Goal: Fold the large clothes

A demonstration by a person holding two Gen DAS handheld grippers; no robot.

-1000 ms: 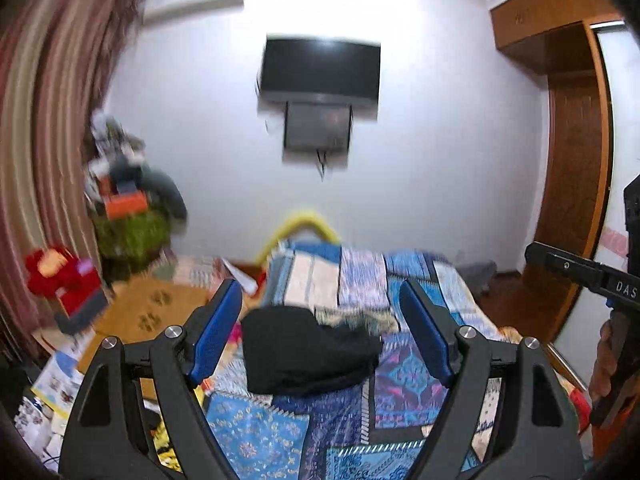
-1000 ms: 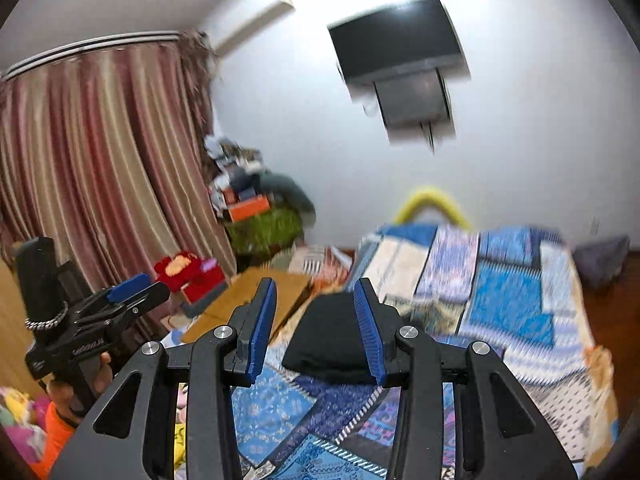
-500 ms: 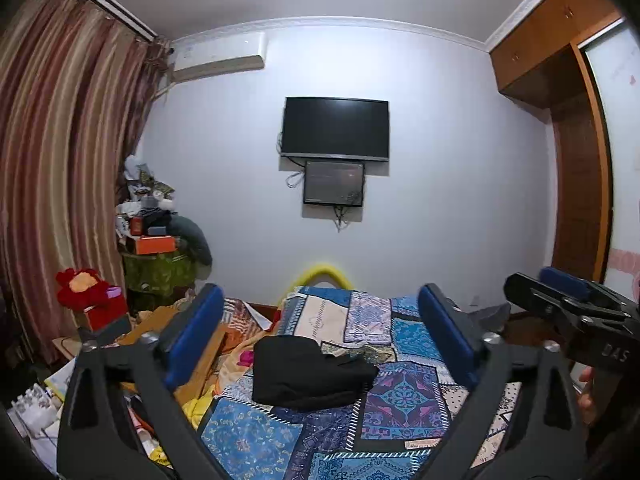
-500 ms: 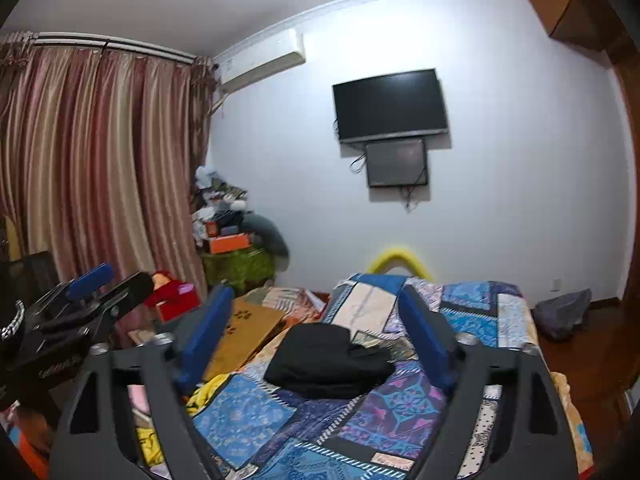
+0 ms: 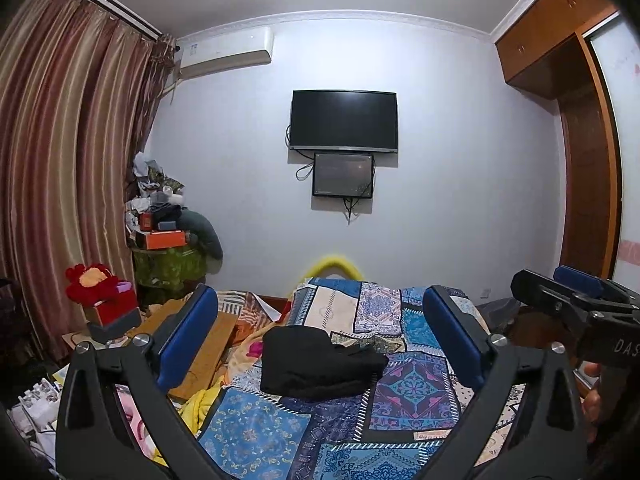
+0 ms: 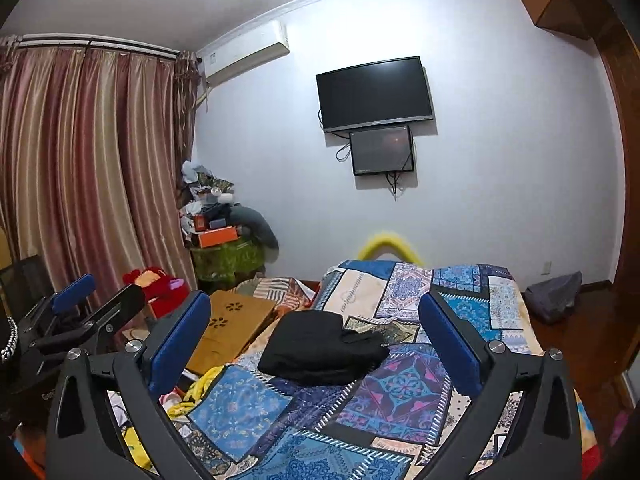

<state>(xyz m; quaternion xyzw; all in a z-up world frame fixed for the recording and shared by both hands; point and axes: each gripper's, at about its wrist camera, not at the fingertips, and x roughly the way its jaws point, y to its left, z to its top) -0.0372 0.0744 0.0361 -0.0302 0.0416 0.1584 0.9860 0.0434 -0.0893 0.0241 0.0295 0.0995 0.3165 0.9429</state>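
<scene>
Along the left wall hang striped brown-and-pink satin curtains [image 5: 60, 184], with a red plush toy [image 5: 94, 280] on a red box at their foot. Beside it a green-covered stand carries a heap of boxes and cloth [image 5: 164, 220], and a pale wooden board with cut-out holes [image 6: 234, 328] leans near the bed's left edge.

The left claw [image 5: 320, 336] is held level above the near end of the bed, its blue-padded jaws spread wide with nothing between them. The right claw [image 6: 316, 340] points slightly downward; its jaws are opening, now very wide, and nothing is gripped between them.

Ahead of both claws, the folded black fabric garment [image 5: 316, 362] lies as a compact bundle on the blue patchwork-patterned bedspread [image 5: 412, 392], towards the bed's left side and apart from both claws. A loose flap sticks out on its right.

On the white back wall hang a black flat television [image 5: 344, 120] and a smaller dark screen [image 5: 343, 174] directly beneath. On the right stands a brown wooden wardrobe [image 5: 576, 128].
</scene>
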